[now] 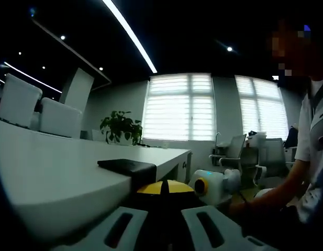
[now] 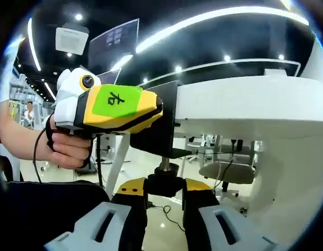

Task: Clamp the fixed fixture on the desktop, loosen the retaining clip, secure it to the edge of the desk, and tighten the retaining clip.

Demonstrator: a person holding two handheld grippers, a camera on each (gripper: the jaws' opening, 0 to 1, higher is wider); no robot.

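Right gripper grips the clamp's screw knob under the desk edge; left gripper holds the clamp.

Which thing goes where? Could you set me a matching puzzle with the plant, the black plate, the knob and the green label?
Things:
1. potted plant
2. black clamp plate
3. screw knob
4. green label

Places:
A. on the yellow body of the left gripper
B. flat on the edge of the white desk
C. at the desk's far end, beside the window blinds
D. below the desk, between the jaws of the right gripper

Pairs: 1-C, 2-B, 3-D, 4-A.
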